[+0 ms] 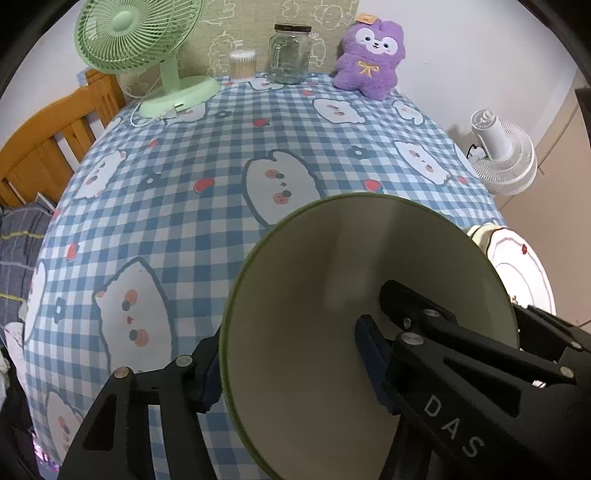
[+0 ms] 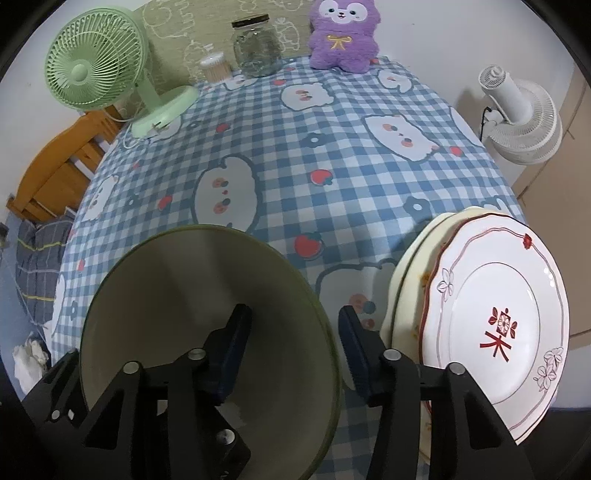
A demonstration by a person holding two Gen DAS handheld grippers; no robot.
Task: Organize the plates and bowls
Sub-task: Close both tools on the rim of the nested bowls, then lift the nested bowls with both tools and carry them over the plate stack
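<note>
A cream bowl with a green rim [image 1: 314,295] [image 2: 177,288] fills the near middle of both views, over the checked tablecloth [image 1: 192,155]. My left gripper [image 1: 288,343] straddles the bowl's left wall, with one finger outside at the rim and the other inside. Its jaws stand apart, so it is open. My right gripper [image 2: 293,314] straddles the right wall, left finger inside and right finger just outside the rim, and it is open too. To the bowl's right lies a stack of plates [image 2: 406,280] [image 1: 524,266], topped by a white plate with a red mark [image 2: 495,325].
At the back of the table stand a green fan [image 2: 96,62], a glass jar [image 2: 255,48], a cotton-swab tub [image 2: 216,66] and a purple plush toy [image 2: 343,33]. A white fan [image 2: 524,114] stands off the right edge. A wooden bed frame [image 1: 55,136] is at the left.
</note>
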